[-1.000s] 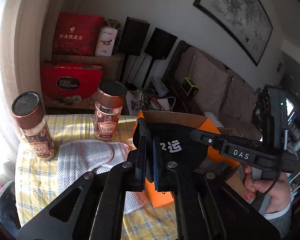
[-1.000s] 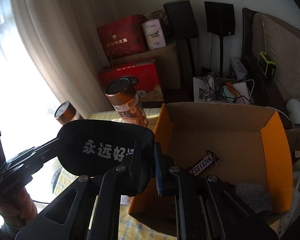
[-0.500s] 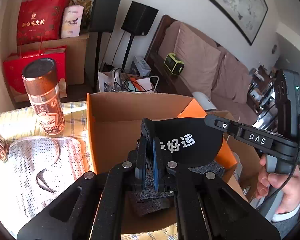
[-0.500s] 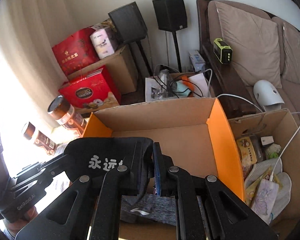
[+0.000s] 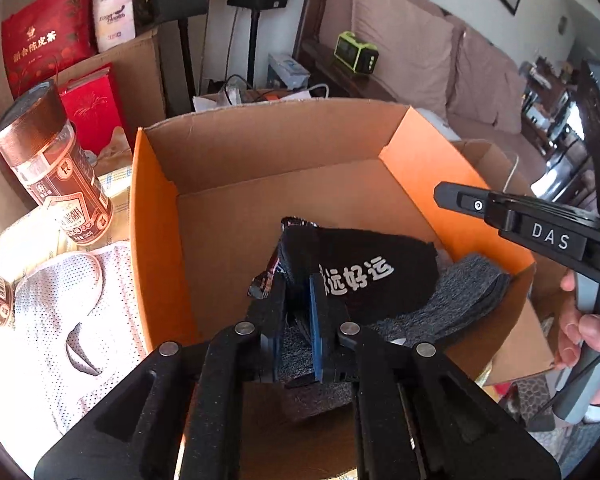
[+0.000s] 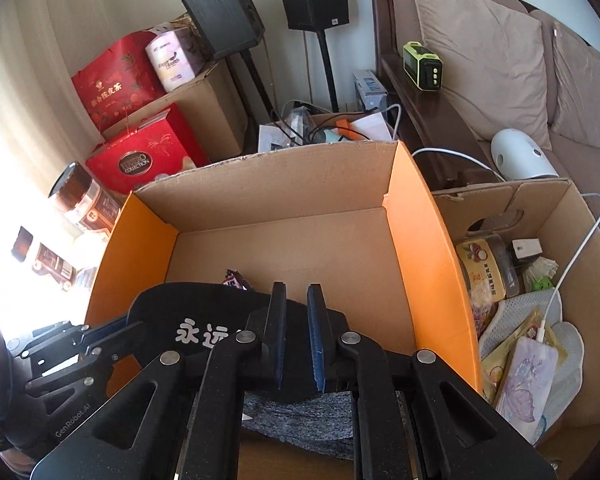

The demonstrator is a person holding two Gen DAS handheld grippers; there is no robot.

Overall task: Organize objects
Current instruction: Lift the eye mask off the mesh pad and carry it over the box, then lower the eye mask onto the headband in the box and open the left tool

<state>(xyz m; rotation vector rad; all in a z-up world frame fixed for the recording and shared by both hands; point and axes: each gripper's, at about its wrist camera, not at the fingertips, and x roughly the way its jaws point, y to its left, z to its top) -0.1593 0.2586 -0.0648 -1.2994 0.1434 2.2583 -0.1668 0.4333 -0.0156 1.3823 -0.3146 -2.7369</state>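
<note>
A black insole with white Chinese characters (image 5: 364,276) lies inside the orange-sided cardboard box (image 5: 156,240), on top of grey insoles (image 5: 468,292) and a candy bar wrapper (image 5: 272,272). My left gripper (image 5: 298,300) is slightly open at the insole's left end; its jaws stand apart around the edge. My right gripper (image 6: 296,308) is open just above the insole's (image 6: 196,320) right end, with nothing between its jaws. It also shows in the left wrist view (image 5: 500,216) at the right. The box's far wall (image 6: 268,192) shows in the right wrist view.
Two brown-lidded jars (image 5: 52,168) (image 6: 84,200) and a white mesh insole (image 5: 64,320) sit on the yellow checked cloth left of the box. A second cardboard box (image 6: 532,280) with packets and a cable stands to the right. Red gift boxes (image 6: 140,160), speakers and a sofa stand behind.
Both grippers carried the black insole from over the table into the box and lowered it onto the grey insoles. Both jaws have opened, and the right gripper has let go.
</note>
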